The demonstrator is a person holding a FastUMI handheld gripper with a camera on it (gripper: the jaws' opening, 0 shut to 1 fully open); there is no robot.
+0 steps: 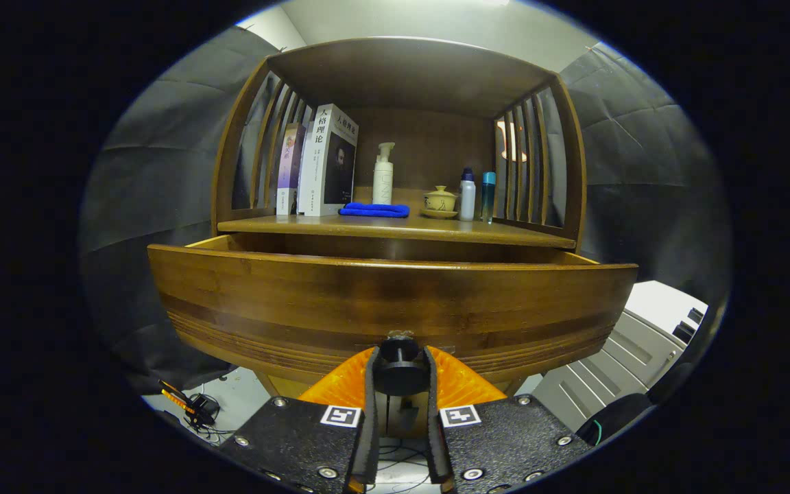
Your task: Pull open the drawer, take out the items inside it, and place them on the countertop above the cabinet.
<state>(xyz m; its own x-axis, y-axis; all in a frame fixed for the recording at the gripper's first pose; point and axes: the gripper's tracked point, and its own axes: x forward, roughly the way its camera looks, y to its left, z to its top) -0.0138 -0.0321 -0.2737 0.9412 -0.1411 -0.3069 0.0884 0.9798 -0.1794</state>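
Drawer (395,302) stood pulled out — gripper (400,374) fingers clamped its dark knob (400,370) to draw it nearer.

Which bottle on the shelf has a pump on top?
The tall white bottle behind the blue cloth. The two small bottles beside the teacup have plain caps.

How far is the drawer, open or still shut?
Open: the drawer front stands out from the cabinet, a gap behind its top edge. The hand-held gripper is shut on its knob.

Brown wooden drawer (388,295) pulled partly out beneath countertop (395,228), black round knob (400,374) at front centre
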